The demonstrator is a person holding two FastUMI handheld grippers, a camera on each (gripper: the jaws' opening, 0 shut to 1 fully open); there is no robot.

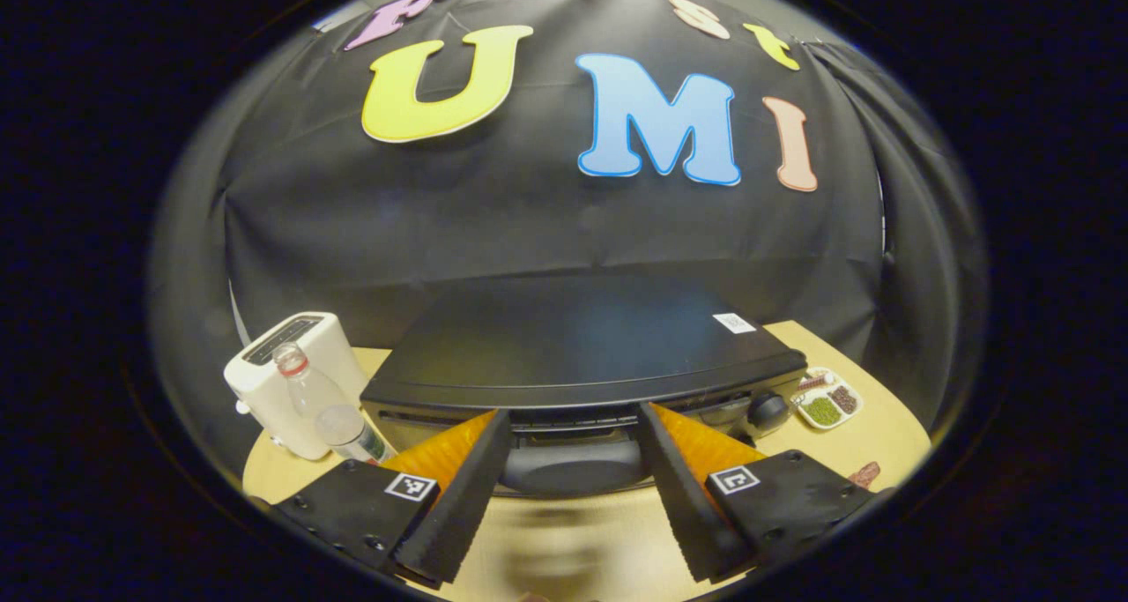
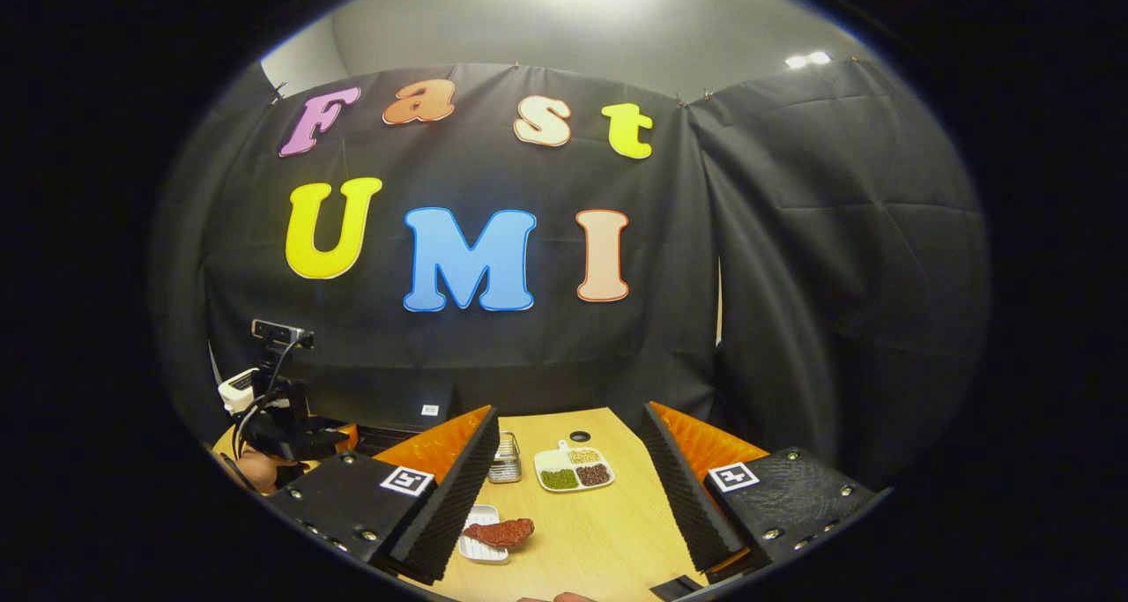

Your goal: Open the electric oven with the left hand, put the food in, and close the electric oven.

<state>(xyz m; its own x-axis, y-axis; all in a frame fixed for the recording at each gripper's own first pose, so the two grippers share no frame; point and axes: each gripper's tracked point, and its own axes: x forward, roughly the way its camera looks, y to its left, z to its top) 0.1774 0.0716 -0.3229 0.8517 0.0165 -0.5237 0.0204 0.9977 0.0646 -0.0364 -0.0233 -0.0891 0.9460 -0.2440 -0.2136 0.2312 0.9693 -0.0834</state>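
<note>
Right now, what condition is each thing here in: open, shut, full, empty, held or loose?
Electric oven: door shut, handle between the left fingers, not clamped.
Left gripper: open.
Right gripper: open, holding nothing.
Food: loose, lying on its small white plate.
Divided dish: compartments filled.
Plastic bottle: capped, leaning against the toaster.

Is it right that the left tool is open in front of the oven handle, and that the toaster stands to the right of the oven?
Not quite. In the left gripper view the left tool is indeed open in front of the oven handle, but the toaster stands to the left of the oven, next to a bottle. The sectioned dish is what sits on the right.
</note>
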